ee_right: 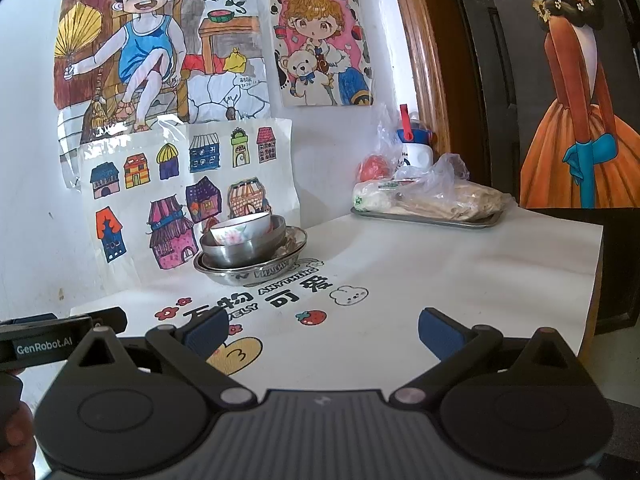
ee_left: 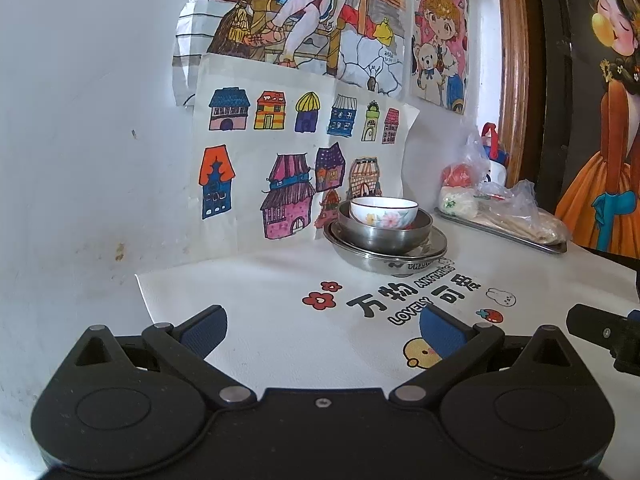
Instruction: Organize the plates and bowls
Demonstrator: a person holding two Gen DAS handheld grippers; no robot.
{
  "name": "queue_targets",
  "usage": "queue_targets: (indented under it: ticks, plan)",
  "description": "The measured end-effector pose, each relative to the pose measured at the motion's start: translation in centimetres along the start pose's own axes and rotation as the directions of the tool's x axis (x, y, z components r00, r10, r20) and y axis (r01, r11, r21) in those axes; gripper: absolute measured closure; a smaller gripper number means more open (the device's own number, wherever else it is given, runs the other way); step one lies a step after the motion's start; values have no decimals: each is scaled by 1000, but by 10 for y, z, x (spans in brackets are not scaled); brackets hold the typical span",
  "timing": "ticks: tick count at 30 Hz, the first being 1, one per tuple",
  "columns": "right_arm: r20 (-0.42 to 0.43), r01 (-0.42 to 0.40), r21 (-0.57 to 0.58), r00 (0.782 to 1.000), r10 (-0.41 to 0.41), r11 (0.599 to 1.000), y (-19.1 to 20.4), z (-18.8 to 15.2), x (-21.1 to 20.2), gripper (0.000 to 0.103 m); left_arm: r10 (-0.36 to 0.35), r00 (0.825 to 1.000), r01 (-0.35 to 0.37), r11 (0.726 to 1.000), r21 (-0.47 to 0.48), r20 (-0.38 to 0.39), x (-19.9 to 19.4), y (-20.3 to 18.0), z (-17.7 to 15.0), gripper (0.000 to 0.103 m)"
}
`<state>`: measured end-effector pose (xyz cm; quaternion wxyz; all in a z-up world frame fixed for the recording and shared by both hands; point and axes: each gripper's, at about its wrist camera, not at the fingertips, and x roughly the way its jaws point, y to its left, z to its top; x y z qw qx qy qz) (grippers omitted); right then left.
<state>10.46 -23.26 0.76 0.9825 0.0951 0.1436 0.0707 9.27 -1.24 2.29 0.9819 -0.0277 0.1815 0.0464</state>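
Nested dishes at the back of the table (ee_left: 280, 280)

A ceramic bowl (ee_left: 384, 211) sits in a steel bowl (ee_left: 386, 232), on stacked plates (ee_left: 384, 258); a tray (ee_left: 500, 228) lies to the right.

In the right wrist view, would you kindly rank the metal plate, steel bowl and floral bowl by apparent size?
Largest to smallest:
1. metal plate, widest, at the bottom
2. steel bowl, nested on it
3. floral bowl, inside the steel bowl
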Motion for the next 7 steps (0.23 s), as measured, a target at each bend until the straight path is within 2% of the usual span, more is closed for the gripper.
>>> queue_targets:
  ticks: [7]
  plan:
    - [-6,-1,4,1000,1,1000,0,-1,3,0,2,1000,-2,1000,4,-2,0,0,-1,1]
